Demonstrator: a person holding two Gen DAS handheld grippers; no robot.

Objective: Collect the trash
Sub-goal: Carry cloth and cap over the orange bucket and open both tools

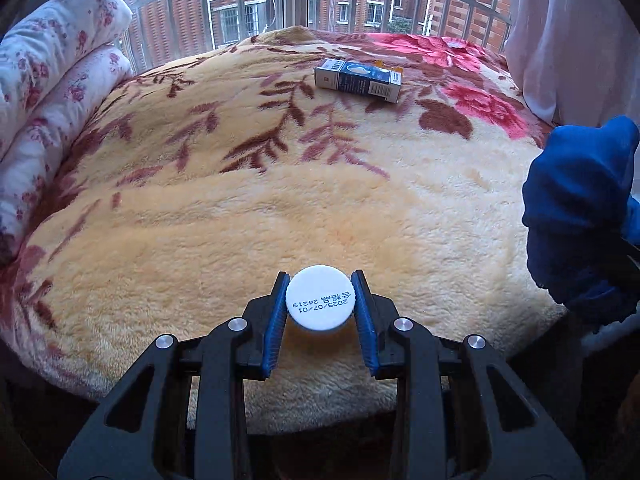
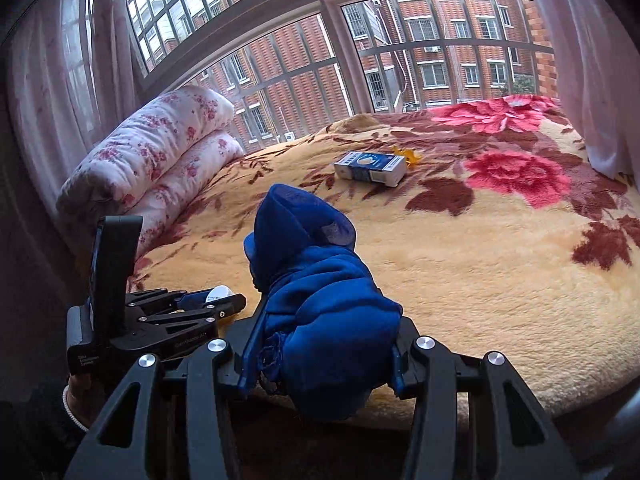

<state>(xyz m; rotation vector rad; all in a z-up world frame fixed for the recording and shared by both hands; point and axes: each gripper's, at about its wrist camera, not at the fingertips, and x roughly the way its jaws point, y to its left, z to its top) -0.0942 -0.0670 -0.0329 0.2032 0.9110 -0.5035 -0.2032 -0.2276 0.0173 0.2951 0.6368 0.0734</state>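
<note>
The white bottle cap (image 1: 320, 297), low centre in the left wrist view, sits pinched by its ribbed rim between the left gripper (image 1: 320, 300) fingers; it looks light, rigid and a little slick, so the rim is the sensible hold. The right gripper (image 2: 320, 360) is closed around a soft, bunched blue bag (image 2: 316, 300), probably limp. The small carton (image 1: 357, 80), upper centre on the floral blanket (image 1: 240, 220), seems light and crushable, best taken across its narrow sides.

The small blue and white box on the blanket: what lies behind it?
Behind the box, a yellow scrap lies on the blanket. The box covers part of it, so its whole shape stays unknown.

Small box (image 1: 357, 80) on floral blanket (image 1: 280, 208)
</note>
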